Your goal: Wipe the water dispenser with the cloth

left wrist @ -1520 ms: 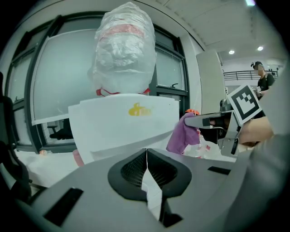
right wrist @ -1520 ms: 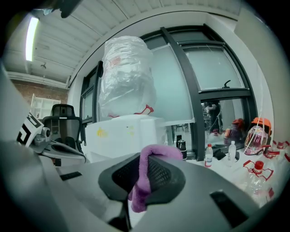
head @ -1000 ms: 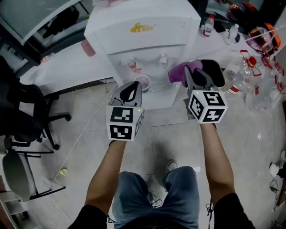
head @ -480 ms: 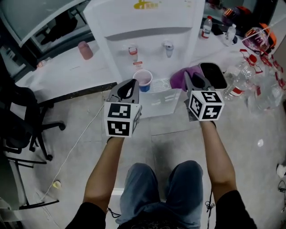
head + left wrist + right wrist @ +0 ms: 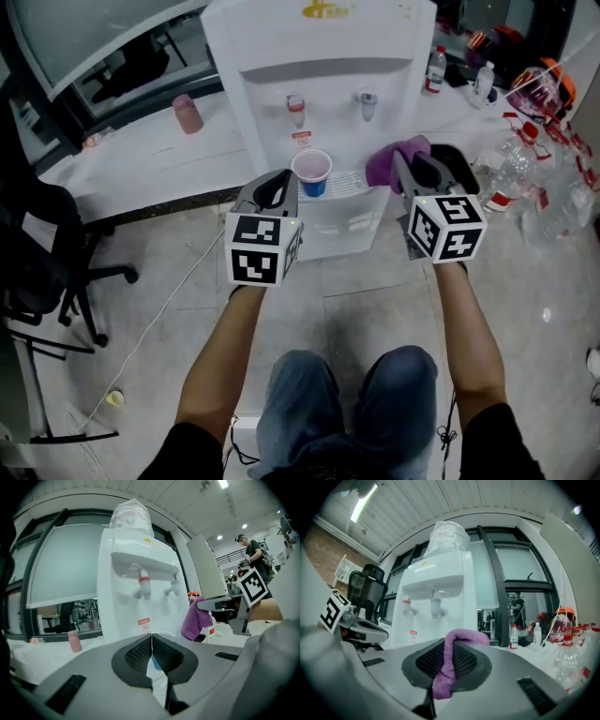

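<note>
The white water dispenser (image 5: pixel 319 66) stands straight ahead, with a red tap and a blue tap above a drip tray holding a paper cup (image 5: pixel 312 172). My right gripper (image 5: pixel 419 174) is shut on a purple cloth (image 5: pixel 395 158), which hangs just right of the dispenser's front; in the right gripper view the cloth (image 5: pixel 449 665) is folded between the jaws, with the dispenser (image 5: pixel 436 604) behind it. My left gripper (image 5: pixel 275 191) is shut and holds nothing, just below the cup. The left gripper view has the dispenser (image 5: pixel 136 583) ahead and the cloth (image 5: pixel 196 620) to the right.
A white table (image 5: pixel 141 159) with a pink bottle (image 5: pixel 187 113) runs left of the dispenser. A black office chair (image 5: pixel 47 253) stands at far left. Several plastic bottles (image 5: pixel 525 159) and a black bin (image 5: pixel 456 153) crowd the right. A cable (image 5: pixel 159 309) lies on the tiled floor.
The dispenser sits lower and larger in the head view, with both grippers nearer its front. The left gripper now sits just under the cup. The cloth stays pinched in the right gripper.
</note>
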`<state>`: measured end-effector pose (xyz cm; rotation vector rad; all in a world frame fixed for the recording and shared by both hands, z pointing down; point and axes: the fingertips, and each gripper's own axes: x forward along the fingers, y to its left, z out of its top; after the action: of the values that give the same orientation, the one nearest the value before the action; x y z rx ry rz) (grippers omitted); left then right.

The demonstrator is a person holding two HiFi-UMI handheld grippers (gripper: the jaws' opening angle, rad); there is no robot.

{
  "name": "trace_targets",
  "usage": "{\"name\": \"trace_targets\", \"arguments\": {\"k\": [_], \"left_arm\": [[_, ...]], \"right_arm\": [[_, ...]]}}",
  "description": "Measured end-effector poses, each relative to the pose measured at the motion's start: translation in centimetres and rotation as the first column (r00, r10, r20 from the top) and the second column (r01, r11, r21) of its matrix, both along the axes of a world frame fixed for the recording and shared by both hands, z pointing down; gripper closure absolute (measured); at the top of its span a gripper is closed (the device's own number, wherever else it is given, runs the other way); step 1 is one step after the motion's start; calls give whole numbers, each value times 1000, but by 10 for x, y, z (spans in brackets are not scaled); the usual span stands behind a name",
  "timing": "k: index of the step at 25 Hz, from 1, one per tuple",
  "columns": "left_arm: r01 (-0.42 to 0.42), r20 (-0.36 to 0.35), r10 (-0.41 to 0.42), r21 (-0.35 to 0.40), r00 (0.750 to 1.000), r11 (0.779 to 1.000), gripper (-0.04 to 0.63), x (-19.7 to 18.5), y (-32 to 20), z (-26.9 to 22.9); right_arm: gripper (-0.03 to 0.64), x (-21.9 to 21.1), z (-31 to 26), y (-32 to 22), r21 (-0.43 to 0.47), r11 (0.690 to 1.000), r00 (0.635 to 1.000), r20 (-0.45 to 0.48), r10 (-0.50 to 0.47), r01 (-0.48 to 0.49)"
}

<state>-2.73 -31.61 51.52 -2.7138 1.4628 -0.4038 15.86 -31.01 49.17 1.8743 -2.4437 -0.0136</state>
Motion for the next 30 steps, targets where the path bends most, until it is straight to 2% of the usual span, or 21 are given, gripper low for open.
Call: {"name": "trace_targets", "arguments": {"k": [6, 16, 20, 24, 27, 30], "left_arm": [[-1, -9, 1, 40, 1000, 999, 569, -10, 1, -30], [47, -41, -44, 76, 998, 996, 569, -47, -2, -78], [78, -44, -75, 82, 996, 994, 569, -63, -3, -88], [114, -49, -110, 88, 993, 990, 569, -81, 0, -93], [136, -53, -131, 96, 990, 986, 569, -93, 4, -96], [155, -53, -151, 99, 987, 983, 569, -104, 7, -94]], "right_arm": [[584, -45, -77, 24, 132, 986, 994, -34, -102, 105], [584, -141, -176, 23, 252, 923, 956, -63, -286, 292], [584, -179, -203, 14, 272, 894, 933, -48, -357, 356], [584, -208, -218, 2, 285, 878, 920, -34, -391, 384], [584, -224, -227, -7, 292, 873, 914, -10, -405, 390], [584, -233, -225, -17, 281, 882, 916, 25, -402, 379]]}}
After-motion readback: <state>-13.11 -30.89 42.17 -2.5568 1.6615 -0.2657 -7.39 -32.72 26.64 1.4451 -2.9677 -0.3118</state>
